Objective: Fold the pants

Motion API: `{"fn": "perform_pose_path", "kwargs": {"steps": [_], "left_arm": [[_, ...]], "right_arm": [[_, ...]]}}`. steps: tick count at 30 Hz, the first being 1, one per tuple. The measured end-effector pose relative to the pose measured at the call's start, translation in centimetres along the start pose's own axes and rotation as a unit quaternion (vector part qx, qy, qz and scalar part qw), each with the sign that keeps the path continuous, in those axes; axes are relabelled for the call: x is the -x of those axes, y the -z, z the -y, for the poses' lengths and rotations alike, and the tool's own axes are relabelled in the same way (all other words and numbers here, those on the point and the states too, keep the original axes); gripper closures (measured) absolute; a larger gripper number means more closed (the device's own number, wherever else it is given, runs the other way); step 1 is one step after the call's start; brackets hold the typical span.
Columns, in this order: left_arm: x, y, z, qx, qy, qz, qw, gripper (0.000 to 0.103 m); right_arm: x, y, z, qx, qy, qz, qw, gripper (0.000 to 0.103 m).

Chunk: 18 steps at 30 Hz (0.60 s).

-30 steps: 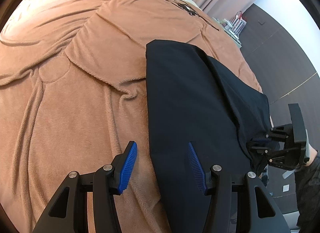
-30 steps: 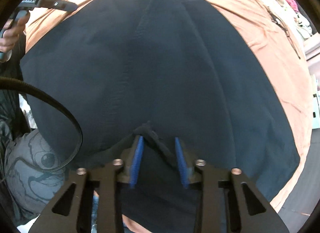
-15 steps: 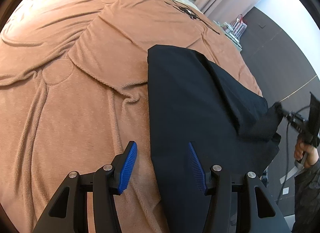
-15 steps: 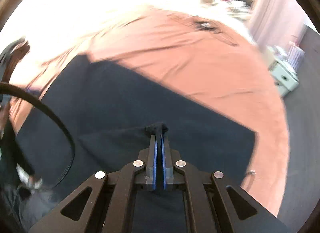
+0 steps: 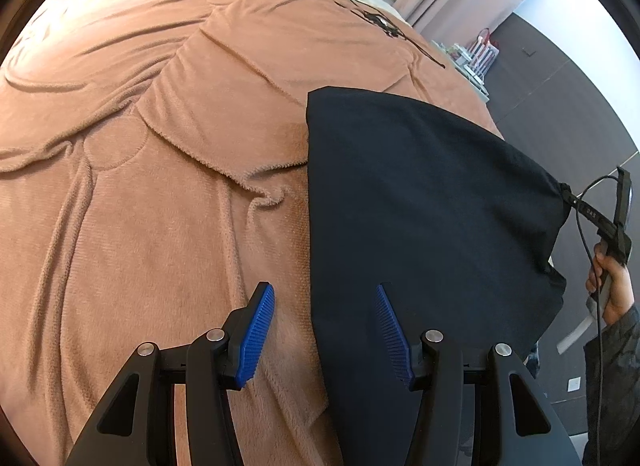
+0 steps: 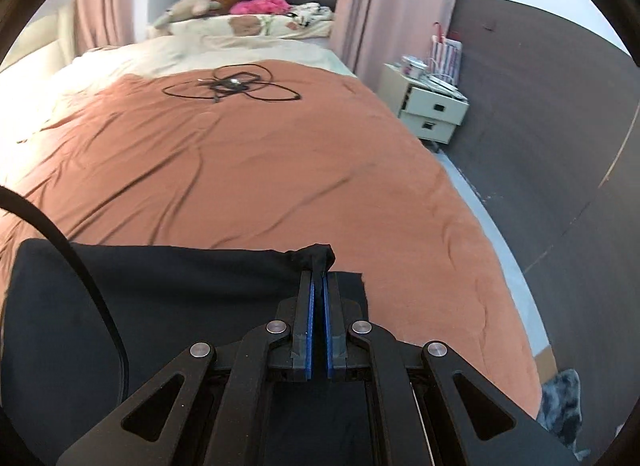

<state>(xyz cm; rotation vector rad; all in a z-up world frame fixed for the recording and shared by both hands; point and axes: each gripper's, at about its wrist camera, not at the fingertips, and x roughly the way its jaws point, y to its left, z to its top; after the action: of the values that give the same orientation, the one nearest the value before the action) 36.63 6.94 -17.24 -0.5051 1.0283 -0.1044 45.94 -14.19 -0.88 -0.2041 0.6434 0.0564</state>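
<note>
Black pants (image 5: 420, 201) lie on a brown blanket (image 5: 160, 169) over the bed. My left gripper (image 5: 324, 326) hovers open over the pants' left edge, one blue pad over the blanket, the other over the cloth. In the right wrist view my right gripper (image 6: 318, 286) is shut on a bunched corner of the pants (image 6: 160, 306) and holds it lifted above the bed. The left wrist view shows that same gripper (image 5: 568, 195) at the far right, pinching the raised corner, with a hand (image 5: 612, 290) behind it.
A coiled black cable (image 6: 232, 85) lies on the blanket (image 6: 280, 169) further up the bed. Pillows and soft toys (image 6: 240, 13) are at the head. A white bedside drawer unit (image 6: 432, 105) stands against the dark wall on the right. The bed's right edge drops to the floor.
The right gripper's jaws closed on the pants' corner, then rose and rolled, lifting the cloth off the bed. The left gripper stayed still and open.
</note>
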Motion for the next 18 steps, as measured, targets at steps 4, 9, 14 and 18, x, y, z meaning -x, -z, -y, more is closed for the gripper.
{"fn": "perform_pose_path", "kwargs": {"steps": [4,9,14,18], "left_arm": [[-0.2,-0.1,0.1,-0.002,-0.001,-0.001,1.0,0.048],[-0.7,-0.2,0.5,-0.008,0.0,-0.006,0.9999,0.048],[-1.3,-0.2,1.0,-0.013,-0.003,-0.012,0.9998,0.048],[-1.5,-0.1,1.2,-0.014,-0.003,-0.012,0.9998,0.048]], "right_arm": [[-0.3,-0.8,-1.5,0.0,0.035,-0.01,0.999,0.102],[-1.8,-2.1,-2.1,-0.016,0.067,-0.024,0.997,0.102],[-3.7,-2.6,-2.9,-0.016,0.046,-0.048,0.998,0.09],[-2.0,-2.0,-2.4,-0.032,0.022,-0.028,0.999,0.041]]}}
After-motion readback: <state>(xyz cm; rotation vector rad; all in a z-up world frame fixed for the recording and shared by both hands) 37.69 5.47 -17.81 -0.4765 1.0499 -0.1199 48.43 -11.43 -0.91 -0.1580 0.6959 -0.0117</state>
